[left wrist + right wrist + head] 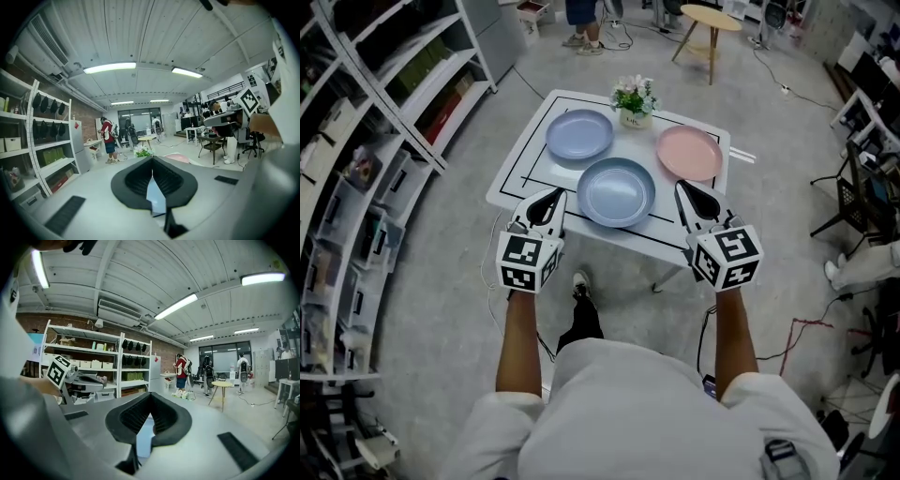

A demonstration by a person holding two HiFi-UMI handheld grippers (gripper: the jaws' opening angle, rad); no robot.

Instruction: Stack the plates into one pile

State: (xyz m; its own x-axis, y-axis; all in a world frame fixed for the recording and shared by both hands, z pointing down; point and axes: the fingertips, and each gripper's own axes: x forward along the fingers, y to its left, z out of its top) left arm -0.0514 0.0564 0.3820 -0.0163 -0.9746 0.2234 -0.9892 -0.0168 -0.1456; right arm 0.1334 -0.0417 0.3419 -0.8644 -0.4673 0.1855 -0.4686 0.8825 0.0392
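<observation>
As I look down through the head view, 3 plates lie apart on the white counter (pixel 521 169), none stacked on another. 1 grey-blue plate (pixel 616 191) sits nearest me at the front middle. 1 lavender-blue plate (pixel 579 134) lies behind it to the left, and 1 pink plate (pixel 689 153) lies at the back right. All 3 sit within or across a black rectangle drawn on the counter.

My left gripper (pixel 559 194) is over the counter's front left, just beside the grey-blue plate. My right gripper (pixel 681 187) is at the front right of that plate. Both grippers have their jaws pressed together with nothing between them, and both point roughly level toward the plates.

1 small pot of flowers (pixel 634 99) stands at the back edge, between the lavender-blue and pink plates. Metal shelving (pixel 384 112) lines the left wall, and 1 round wooden side table (pixel 712 19) stands beyond the counter.
</observation>
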